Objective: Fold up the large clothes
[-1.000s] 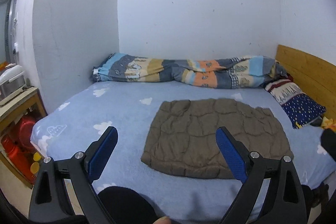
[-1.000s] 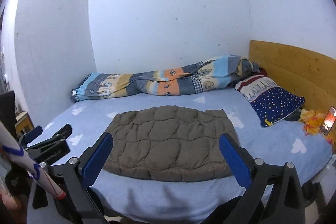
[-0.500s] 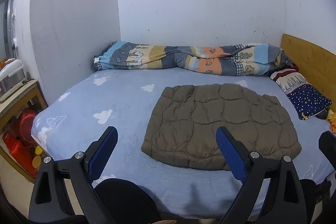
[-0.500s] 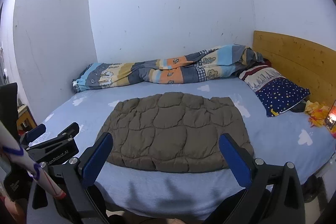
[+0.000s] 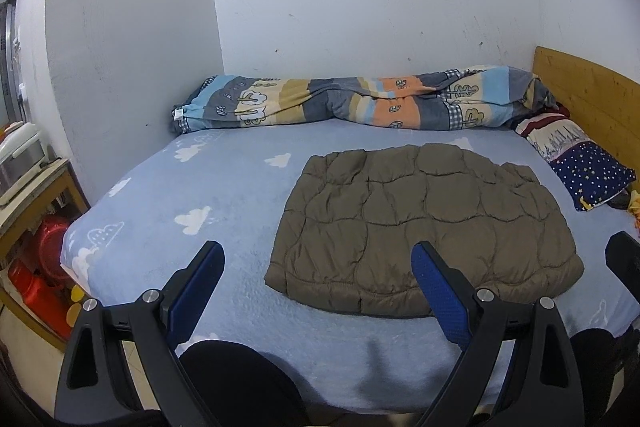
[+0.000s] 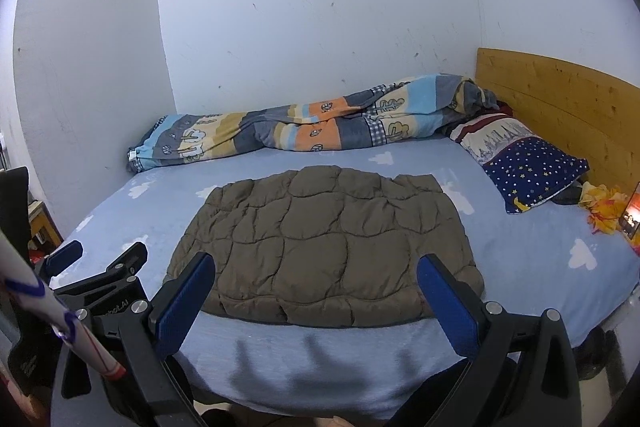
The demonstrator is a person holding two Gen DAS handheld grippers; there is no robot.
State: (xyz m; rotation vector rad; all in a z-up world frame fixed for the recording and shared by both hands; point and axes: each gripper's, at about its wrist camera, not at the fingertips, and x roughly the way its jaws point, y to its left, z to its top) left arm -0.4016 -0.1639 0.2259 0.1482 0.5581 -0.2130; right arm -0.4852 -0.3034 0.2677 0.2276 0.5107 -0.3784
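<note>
A brown quilted padded garment [image 5: 424,223] lies folded flat in a rough rectangle on the blue cloud-print bed [image 5: 192,195]; it also shows in the right wrist view [image 6: 324,247]. My left gripper [image 5: 318,263] is open and empty, held in front of the bed's near edge, short of the garment. My right gripper [image 6: 316,275] is open and empty, also before the near edge, facing the garment's front hem. The left gripper's body [image 6: 100,283] shows at the lower left of the right wrist view.
A striped rolled duvet [image 5: 360,103] lies along the back wall. A starry pillow [image 6: 524,163] rests by the wooden headboard [image 6: 560,107]. A yellow item [image 6: 604,207] and a phone [image 6: 632,215] lie at the bed's right edge. A shelf with red containers [image 5: 36,259] stands left.
Both grippers have come closer to the bed and tilted slightly down; the garment now looks larger and lower in both views. The garment itself has not moved.
</note>
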